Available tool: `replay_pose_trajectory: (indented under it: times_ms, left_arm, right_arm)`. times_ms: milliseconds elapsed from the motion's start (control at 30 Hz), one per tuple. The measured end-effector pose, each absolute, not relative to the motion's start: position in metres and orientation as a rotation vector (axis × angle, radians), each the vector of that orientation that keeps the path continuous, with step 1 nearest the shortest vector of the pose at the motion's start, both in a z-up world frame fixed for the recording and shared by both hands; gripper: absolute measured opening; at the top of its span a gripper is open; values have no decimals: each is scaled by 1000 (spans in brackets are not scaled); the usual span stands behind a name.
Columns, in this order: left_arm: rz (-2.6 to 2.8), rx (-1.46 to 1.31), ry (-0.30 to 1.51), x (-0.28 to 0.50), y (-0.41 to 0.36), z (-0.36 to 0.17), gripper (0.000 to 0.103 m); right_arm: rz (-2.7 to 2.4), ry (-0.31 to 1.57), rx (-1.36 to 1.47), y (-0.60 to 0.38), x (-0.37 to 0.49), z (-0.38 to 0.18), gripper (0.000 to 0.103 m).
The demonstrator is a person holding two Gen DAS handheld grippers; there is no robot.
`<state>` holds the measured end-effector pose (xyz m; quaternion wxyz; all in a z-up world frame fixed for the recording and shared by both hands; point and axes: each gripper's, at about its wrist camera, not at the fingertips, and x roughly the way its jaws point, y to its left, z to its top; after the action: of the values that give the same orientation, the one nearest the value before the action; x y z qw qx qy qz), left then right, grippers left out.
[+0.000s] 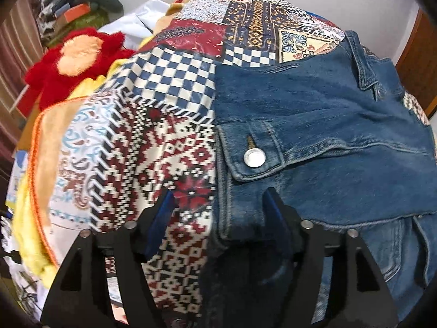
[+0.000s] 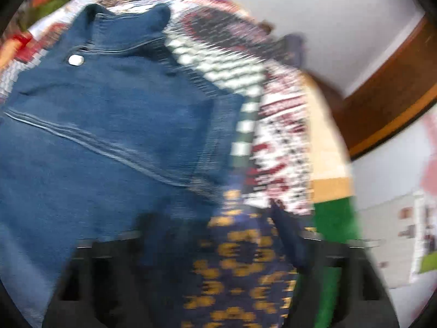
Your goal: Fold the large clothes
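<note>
The left gripper (image 1: 218, 199) hangs low over the edge of the denim jacket (image 1: 314, 125), its two fingers spread wide with nothing between them; the right-hand finger (image 1: 273, 207) sits over the denim hem, the other over the patchwork cloth (image 1: 164, 142), and I cannot tell if either touches. The right gripper (image 2: 215, 221) is smeared by motion blur; its fingers look parted above the jacket's far border and a navy-and-gold patch of the cloth, holding nothing that I can make out.

The jacket lies spread on the patterned cloth, its cuff with a silver button (image 1: 254, 158) just ahead of the left fingers. A red plush toy (image 1: 76, 63) and heaped clothes sit well off to the side.

To do this well, I would have each gripper bite only denim at its own side, clear of the cloth beneath, then lift evenly so the fold lands square.
</note>
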<state>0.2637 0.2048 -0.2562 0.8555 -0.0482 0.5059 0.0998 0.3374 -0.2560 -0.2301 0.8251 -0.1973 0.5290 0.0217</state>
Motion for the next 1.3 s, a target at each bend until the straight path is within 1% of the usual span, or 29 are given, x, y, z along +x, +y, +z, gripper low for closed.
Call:
replay_pose_trajectory:
  times_ms: [233, 367, 533, 600, 733, 900, 933, 967, 1000, 1033, 1067, 1133, 1200, 1233, 1267, 1300]
  left_arm:
    - [213, -127, 1089, 250, 216, -240, 71]
    - [191, -155, 1038, 262, 222, -220, 72]
    - [175, -183, 1004, 303, 232, -210, 79]
    - [178, -208, 1032, 327, 239, -219, 79]
    - [111, -343, 1097, 365, 255, -245, 79]
    - [31, -423, 1153, 396, 258, -271, 79]
    - [18, -437, 1159, 401, 259, -274, 75]
    - [-3, -461, 1161, 405, 259, -277, 71]
    - [-22, -484, 1160, 408, 260, -280, 57]
    - [-39, -526, 1167, 412, 262, -285, 49]
    - [-33, -550, 1169, 414, 265, -288, 47]
    - [-34, -580, 1152, 415, 269, -292, 29]
    - [-35, -615, 1141, 415, 274, -294, 23]
    - [-34, -629, 1134, 415, 276, -295, 22]
    - [-31, -630, 1129, 415, 276, -294, 21]
    - [-23, -605, 1121, 414, 273, -290, 20]
  right_arm:
    - [128, 1184, -251, -280, 334, -222, 85]
    - [181, 1197, -156, -285, 341, -214, 85]
    - [241, 1161, -5, -291, 356, -196, 85]
    - [267, 1158, 48, -291, 364, -195, 85]
    - [270, 1176, 95, -290, 382, -202, 85]
    - [261, 1206, 150, -296, 407, -221, 85]
    - [260, 1215, 171, -299, 413, -226, 84]
    - [257, 1224, 197, -301, 418, -231, 79]
    - [260, 1234, 230, -304, 424, -236, 75]
    - [267, 1244, 255, -306, 428, -241, 65]
    - [274, 1257, 279, -307, 432, -246, 55]
    - [289, 1273, 325, -309, 439, -256, 42]
    - [294, 1266, 330, -307, 442, -259, 32]
    - [294, 1261, 315, -306, 444, -259, 23]
    - [291, 1255, 297, -304, 445, -259, 19]
    - [293, 1254, 281, -301, 449, -257, 17]
